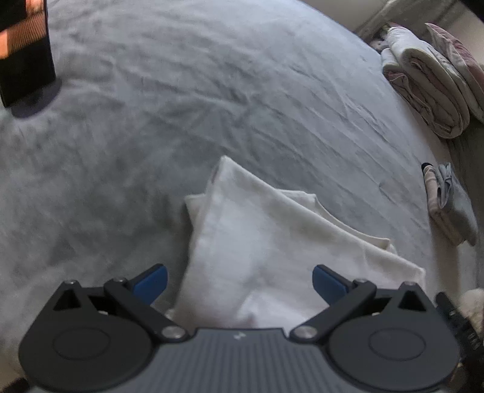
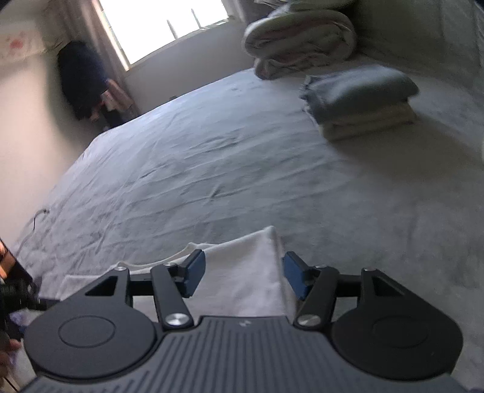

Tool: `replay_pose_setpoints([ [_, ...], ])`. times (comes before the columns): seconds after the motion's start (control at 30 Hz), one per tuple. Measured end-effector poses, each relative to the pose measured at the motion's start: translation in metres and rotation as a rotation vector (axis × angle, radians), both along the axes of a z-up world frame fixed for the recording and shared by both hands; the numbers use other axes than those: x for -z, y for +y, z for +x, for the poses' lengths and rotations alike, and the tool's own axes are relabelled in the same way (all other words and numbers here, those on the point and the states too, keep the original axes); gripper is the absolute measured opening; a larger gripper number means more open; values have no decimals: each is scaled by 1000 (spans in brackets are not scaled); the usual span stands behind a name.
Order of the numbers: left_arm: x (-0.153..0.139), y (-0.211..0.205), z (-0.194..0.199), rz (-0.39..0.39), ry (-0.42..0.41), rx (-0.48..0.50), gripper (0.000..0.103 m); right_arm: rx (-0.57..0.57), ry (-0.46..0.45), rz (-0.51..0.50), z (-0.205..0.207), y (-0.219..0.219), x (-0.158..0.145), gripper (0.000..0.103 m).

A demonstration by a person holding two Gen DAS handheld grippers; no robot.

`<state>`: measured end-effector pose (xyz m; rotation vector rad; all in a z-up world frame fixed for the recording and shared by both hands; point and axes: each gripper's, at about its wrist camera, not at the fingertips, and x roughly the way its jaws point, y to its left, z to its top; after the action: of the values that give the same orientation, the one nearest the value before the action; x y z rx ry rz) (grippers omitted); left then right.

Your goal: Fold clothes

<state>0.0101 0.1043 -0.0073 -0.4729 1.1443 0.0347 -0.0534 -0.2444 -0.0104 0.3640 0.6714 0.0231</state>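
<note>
A folded white garment lies on the grey bed sheet, just beyond my left gripper. Its blue-padded jaws stand wide open above the cloth's near edge, touching nothing. In the right wrist view the same white garment lies under my right gripper. Those jaws are apart, with a raised fold of the cloth between them; the pads do not press on it.
A stack of folded clothes sits on the bed at the far right, with a rolled quilt behind it near the window. Folded bedding and small folded items lie at the bed's right side. A dark post stands far left.
</note>
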Motion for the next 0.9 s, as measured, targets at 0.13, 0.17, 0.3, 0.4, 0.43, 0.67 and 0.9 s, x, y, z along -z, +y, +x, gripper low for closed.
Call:
replay_pose_setpoints([
  [0.13,2,-1,6,-50,18,-45,102,-30,0,-46,14,16,6,62],
  [0.17,2,0,8,-80,22,-56,102,-35,2,-52,17,21,7,62],
  [0.3,-2,8,11,-204,10,-114,102,-57,17,-78,25,36,12,63],
  [0.4,-6,20,11,-304,-9,-145,102,-68,24,-75,27,45,12,63],
  [0.43,-7,25,11,-335,-17,-156,102,-71,25,-73,28,47,12,63],
  [0.67,-12,49,6,-521,-92,-175,102,-97,24,-107,35,58,15,63],
  [0.9,-7,67,0,-697,-175,-185,102,-101,24,-160,37,60,19,64],
])
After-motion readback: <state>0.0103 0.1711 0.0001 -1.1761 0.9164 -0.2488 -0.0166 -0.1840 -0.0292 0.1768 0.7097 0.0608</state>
